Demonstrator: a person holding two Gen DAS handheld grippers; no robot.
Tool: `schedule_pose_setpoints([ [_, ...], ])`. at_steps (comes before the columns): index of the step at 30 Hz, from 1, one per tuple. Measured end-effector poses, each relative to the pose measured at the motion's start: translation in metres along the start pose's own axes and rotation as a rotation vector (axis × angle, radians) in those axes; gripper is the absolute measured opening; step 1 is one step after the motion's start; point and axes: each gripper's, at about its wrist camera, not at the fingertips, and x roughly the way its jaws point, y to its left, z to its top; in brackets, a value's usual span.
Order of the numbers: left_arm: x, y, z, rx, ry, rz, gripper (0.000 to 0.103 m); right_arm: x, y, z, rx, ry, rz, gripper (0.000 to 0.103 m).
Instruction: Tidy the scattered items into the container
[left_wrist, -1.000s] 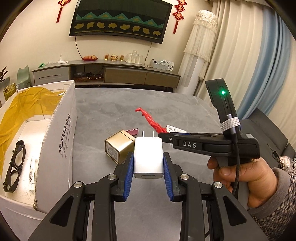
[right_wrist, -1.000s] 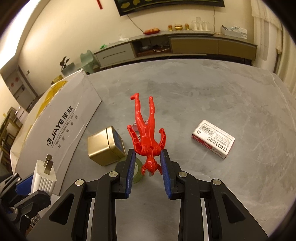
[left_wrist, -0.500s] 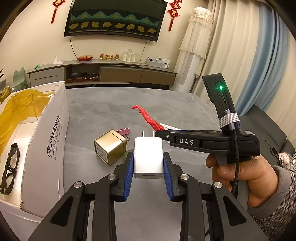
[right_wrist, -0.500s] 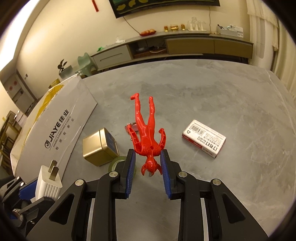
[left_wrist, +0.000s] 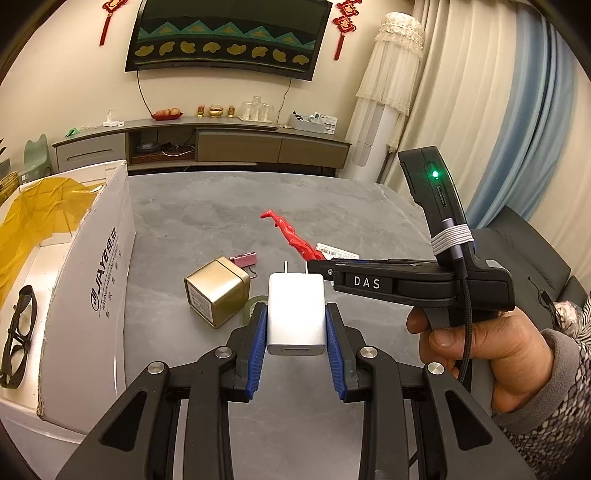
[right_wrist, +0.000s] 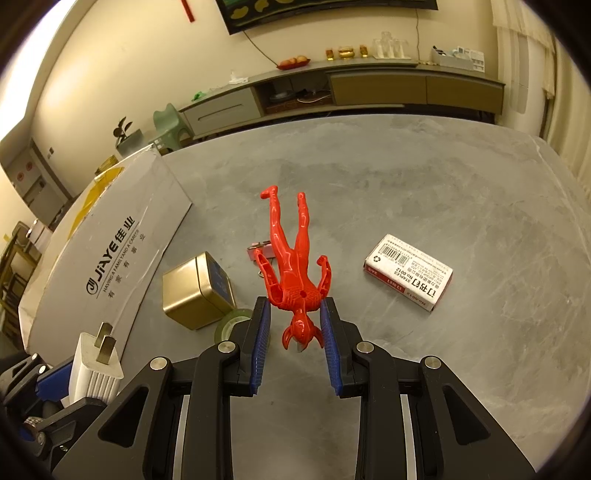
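My left gripper (left_wrist: 296, 317) is shut on a white plug charger (left_wrist: 296, 314), prongs pointing away, held above the grey table. My right gripper (right_wrist: 295, 314) is shut on a red toy figure (right_wrist: 291, 258), gripped at the shoulders with its legs pointing away. The white cardboard box (left_wrist: 92, 280) stands at the left with its flap up; black glasses (left_wrist: 16, 332) and a yellow bag (left_wrist: 40, 206) lie inside. In the right wrist view the charger (right_wrist: 96, 369) and the box flap (right_wrist: 110, 240) appear at the lower left.
On the table lie a gold tin (left_wrist: 216, 290), a roll of clear tape (right_wrist: 232, 325), a pink clip (left_wrist: 243, 259) and a staples box (right_wrist: 408, 277). A hand (left_wrist: 480, 343) holds the right gripper's handle. A low cabinet (left_wrist: 221, 144) stands behind the table.
Both grippers have drifted slightly right and back with their loads; the box and tin have slid left in the left wrist view. Both grips are unchanged.
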Motion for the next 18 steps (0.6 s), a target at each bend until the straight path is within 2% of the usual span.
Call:
schedule_pose_setpoints([
  [18, 0.0016, -0.0036, -0.0017, 0.01, 0.008, -0.001, 0.031, 0.0029, 0.0012, -0.0025, 0.001, 0.008, -0.002, 0.029],
])
